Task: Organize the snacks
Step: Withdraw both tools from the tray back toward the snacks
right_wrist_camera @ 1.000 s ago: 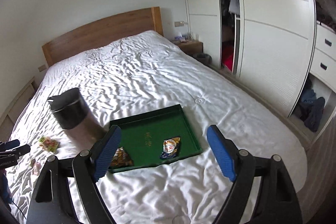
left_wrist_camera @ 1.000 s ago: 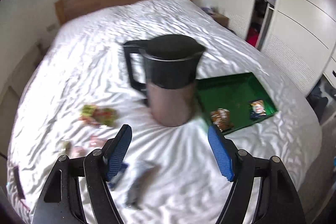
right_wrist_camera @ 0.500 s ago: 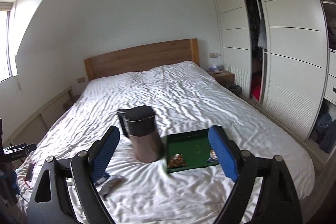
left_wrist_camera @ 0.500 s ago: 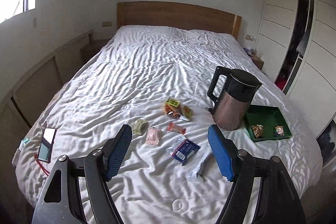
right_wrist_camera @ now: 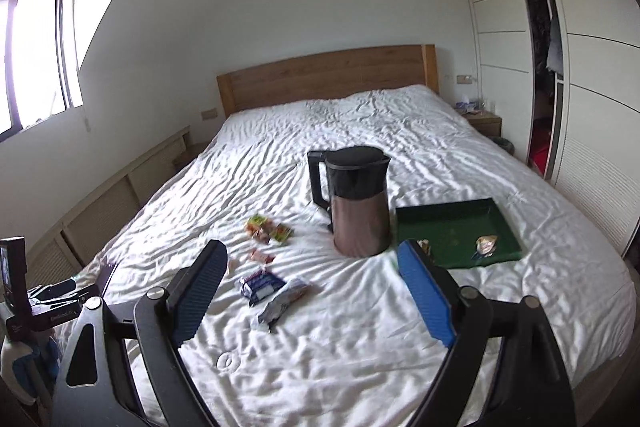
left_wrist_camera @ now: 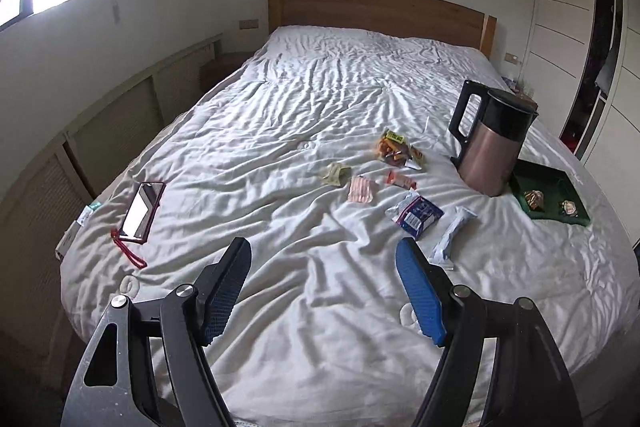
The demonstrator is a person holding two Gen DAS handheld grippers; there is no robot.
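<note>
Several snack packets lie loose on the white bed: a blue packet (left_wrist_camera: 416,215) (right_wrist_camera: 261,285), a white wrapper (left_wrist_camera: 452,235) (right_wrist_camera: 285,301), a pink striped packet (left_wrist_camera: 361,189), a small red one (left_wrist_camera: 400,180) (right_wrist_camera: 262,256), a pale green one (left_wrist_camera: 335,173) and a colourful pile (left_wrist_camera: 396,150) (right_wrist_camera: 267,227). A green tray (left_wrist_camera: 560,179) (right_wrist_camera: 452,223) holds two snacks (left_wrist_camera: 534,198) (right_wrist_camera: 486,245). My left gripper (left_wrist_camera: 323,287) is open and empty over the bed's foot. My right gripper (right_wrist_camera: 310,291) is open and empty, well short of the snacks.
A black and copper kettle (left_wrist_camera: 490,143) (right_wrist_camera: 356,199) stands between the snacks and the tray. A phone with a red strap (left_wrist_camera: 142,211) lies at the bed's left edge. Wardrobes (right_wrist_camera: 592,67) line the right side; a wooden headboard (right_wrist_camera: 324,77) is at the far end.
Both grippers have pulled back and up from the bed, from close over the kettle and tray to a wide view. Both stay open and empty.
</note>
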